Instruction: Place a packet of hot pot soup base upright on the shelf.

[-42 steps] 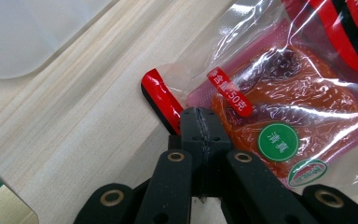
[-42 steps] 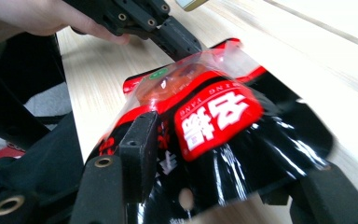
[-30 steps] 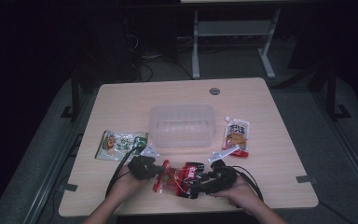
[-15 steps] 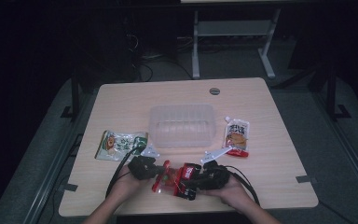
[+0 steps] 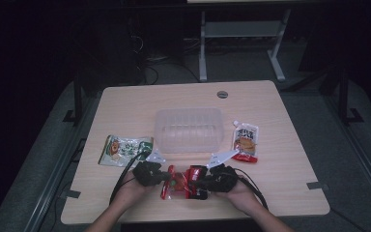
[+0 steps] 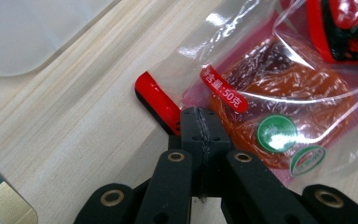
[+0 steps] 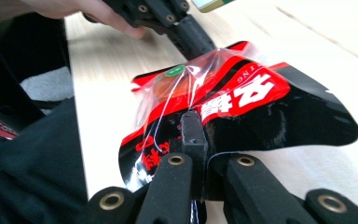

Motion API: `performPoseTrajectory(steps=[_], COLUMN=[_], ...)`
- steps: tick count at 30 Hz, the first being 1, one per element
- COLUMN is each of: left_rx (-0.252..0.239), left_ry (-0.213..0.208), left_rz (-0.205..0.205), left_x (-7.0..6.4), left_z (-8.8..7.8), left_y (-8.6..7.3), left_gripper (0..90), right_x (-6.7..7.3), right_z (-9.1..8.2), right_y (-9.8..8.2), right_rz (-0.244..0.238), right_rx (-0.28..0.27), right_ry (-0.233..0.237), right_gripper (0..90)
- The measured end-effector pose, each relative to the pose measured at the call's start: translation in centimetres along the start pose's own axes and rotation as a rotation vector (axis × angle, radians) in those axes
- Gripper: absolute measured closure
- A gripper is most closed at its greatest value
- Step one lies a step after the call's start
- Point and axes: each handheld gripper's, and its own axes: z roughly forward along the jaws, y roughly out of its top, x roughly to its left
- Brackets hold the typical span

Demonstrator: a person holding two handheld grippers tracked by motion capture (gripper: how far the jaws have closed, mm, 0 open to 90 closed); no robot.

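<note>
A red and black snack packet (image 5: 179, 182) with a clear window lies near the table's front edge, between my two grippers. My left gripper (image 5: 166, 177) is shut on the packet's left edge; in the left gripper view its jaws (image 6: 200, 122) pinch the clear seam beside the orange contents (image 6: 279, 93). My right gripper (image 5: 196, 183) has just been closing and is now shut on the packet's black right end (image 7: 242, 105), its tips (image 7: 193, 126) pressed into the crumpled film. The left gripper (image 7: 191, 35) shows beyond the packet in the right gripper view.
A clear plastic tub (image 5: 188, 128) stands at the table's middle. A green snack packet (image 5: 124, 150) lies to its left and an orange spouted pouch (image 5: 245, 140) to its right. A cable hole (image 5: 222, 94) sits near the far edge. Both forearms come in over the front edge.
The right gripper's jaws have closed onto the packet's right end. The left gripper has kept its grip and not moved.
</note>
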Motion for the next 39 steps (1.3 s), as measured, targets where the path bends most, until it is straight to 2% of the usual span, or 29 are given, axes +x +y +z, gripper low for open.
performPoseTrajectory(steps=[7, 10, 12, 13, 15, 20, 22, 26, 30, 31, 39], left_rx=[-0.008, -0.005, -0.006, 0.003, -0.001, -0.057, -0.06, -0.083, -0.088, -0.1, -0.106], left_ry=[0.002, -0.005, -0.011, -0.029, -0.038, -0.056, -0.05, -0.036, -0.037, -0.042, -0.038], left_rz=[-0.011, -0.007, 0.004, 0.006, 0.003, -0.006, 0.003, -0.009, -0.016, -0.029, -0.013], left_x=[0.0, 0.0, 0.1, 0.2, 0.3, 0.5, 0.6, 1.1, 1.5, 1.5, 1.3], left_z=[0.0, 0.0, -0.1, -0.2, -0.3, -1.2, -1.6, -2.3, -2.7, -2.7, -2.6], left_y=[0.0, -0.1, -0.1, -0.2, -0.2, -0.2, -0.3, -0.5, -0.7, -0.8, -0.7], left_gripper=[90.0, 90.0, 89.9, 89.9, 89.9, 89.7, 85.5, 81.3, 74.3, 72.4, 55.4], right_x=[-1.6, -1.8, -1.9, -1.7, -1.6, -1.5, -1.5, -1.1, -0.8, -0.8, -0.4], right_z=[0.1, 0.2, 0.1, -0.1, -0.3, -1.2, -1.6, -2.3, -2.8, -2.9, -4.1], right_y=[0.9, 1.1, 1.2, 1.3, 1.3, 1.7, 1.8, 2.3, 2.5, 2.5, 3.3], right_rz=[-0.028, -0.038, -0.048, -0.061, -0.071, -0.087, -0.096, -0.122, -0.144, -0.145, -0.175], right_rx=[0.02, 0.021, 0.019, 0.01, 0.006, -0.038, -0.048, -0.072, -0.078, -0.079, -0.118], right_ry=[-0.023, -0.033, -0.016, 0.006, 0.013, 0.047, 0.057, 0.072, 0.062, 0.064, 0.061], right_gripper=[90.0, 90.0, 90.0, 90.0, 90.0, 90.0, 90.0, 90.0, 90.0, 90.0, 90.0])
